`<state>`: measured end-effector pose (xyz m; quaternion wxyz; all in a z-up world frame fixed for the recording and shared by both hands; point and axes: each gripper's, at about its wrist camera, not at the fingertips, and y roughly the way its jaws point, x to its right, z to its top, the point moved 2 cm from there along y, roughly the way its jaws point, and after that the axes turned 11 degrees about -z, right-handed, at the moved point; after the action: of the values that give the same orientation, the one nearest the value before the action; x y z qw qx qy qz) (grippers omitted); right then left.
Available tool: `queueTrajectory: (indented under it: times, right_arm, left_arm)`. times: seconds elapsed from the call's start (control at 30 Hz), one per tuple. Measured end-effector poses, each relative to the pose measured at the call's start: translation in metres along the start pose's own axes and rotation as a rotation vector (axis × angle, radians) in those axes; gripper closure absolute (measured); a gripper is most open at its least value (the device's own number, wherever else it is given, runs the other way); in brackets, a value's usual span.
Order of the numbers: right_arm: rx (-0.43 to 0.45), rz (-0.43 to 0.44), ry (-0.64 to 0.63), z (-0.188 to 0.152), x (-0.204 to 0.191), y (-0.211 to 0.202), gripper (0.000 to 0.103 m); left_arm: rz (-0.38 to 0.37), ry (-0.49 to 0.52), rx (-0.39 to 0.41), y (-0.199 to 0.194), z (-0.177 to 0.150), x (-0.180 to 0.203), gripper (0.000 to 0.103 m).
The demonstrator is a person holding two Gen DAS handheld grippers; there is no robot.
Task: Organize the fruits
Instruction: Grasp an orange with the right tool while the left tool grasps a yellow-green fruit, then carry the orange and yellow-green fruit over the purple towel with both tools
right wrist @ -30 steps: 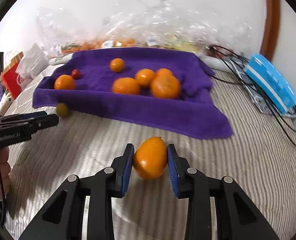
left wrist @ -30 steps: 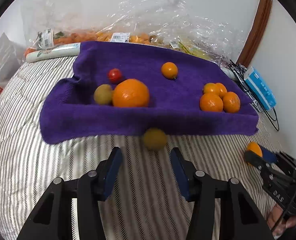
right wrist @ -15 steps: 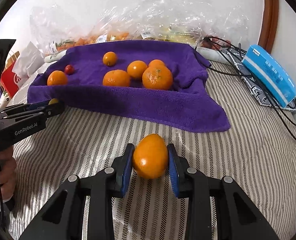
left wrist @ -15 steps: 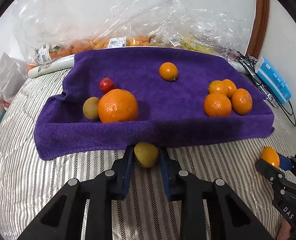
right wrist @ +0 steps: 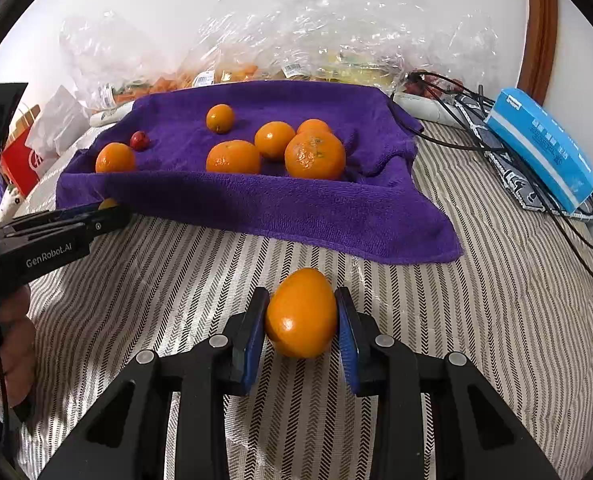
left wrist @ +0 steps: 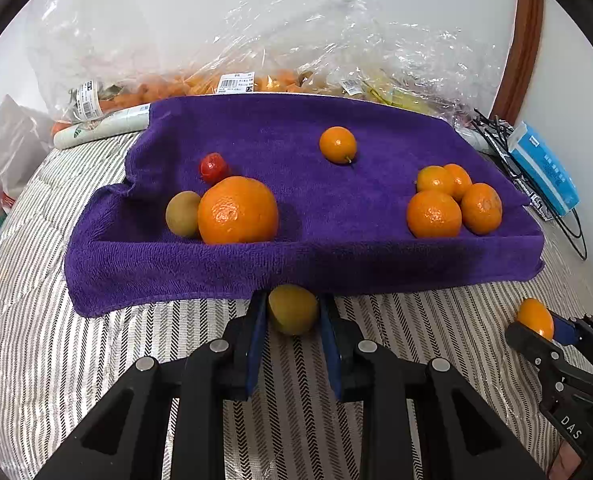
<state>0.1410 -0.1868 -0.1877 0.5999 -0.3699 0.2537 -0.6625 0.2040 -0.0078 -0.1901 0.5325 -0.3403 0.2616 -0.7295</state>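
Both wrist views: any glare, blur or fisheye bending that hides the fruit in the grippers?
Left wrist view: sharp; the yellow-green fruit sits in the purple towel's shadow, dim but readable; fisheye curves the bed stripes near the edges. Right wrist view: sharp; a small highlight on the orange fruit, heavier glare only on the plastic bags behind.

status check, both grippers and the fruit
Left gripper shut on greenish fruit. Right gripper shut on orange fruit. Purple towel ahead, nothing blocking.

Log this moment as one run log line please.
left tongs: shut on greenish fruit | right tongs: shut on orange fruit | purple towel: holds sorted fruit
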Motion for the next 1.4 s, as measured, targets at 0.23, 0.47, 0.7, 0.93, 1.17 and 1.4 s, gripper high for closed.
queueTrajectory:
  times: [0.23,0.47,0.7,0.93,1.17,1.4]
  right_arm:
    - [0.001,0.005,0.002,0.000,0.000,0.000,0.070]
    - [0.009,0.036,0.001,-0.001,0.002,-0.002,0.070]
    - [0.029,0.023,0.033,-0.001,0.009,-0.006,0.070]
    - [0.006,0.041,0.063,-0.004,0.012,-0.015,0.070]
    - [0.085,0.056,0.081,0.024,0.016,-0.047,0.070]
    - [0.137,0.065,0.111,0.059,0.019,-0.060,0.070]
  left_arm:
    - [-0.066,-0.022,0.016,-0.004,-0.001,-0.003,0.078]
    - [-0.150,0.004,0.024,-0.011,-0.007,0.011,0.078]
    - [-0.149,-0.034,0.037,-0.017,-0.008,0.003,0.078]
    - [-0.129,-0.018,0.044,-0.036,-0.013,-0.004,0.078]
    - [-0.122,0.013,0.094,-0.078,-0.002,-0.002,0.078]
    - [-0.112,0.010,0.156,-0.103,0.024,-0.007,0.078]
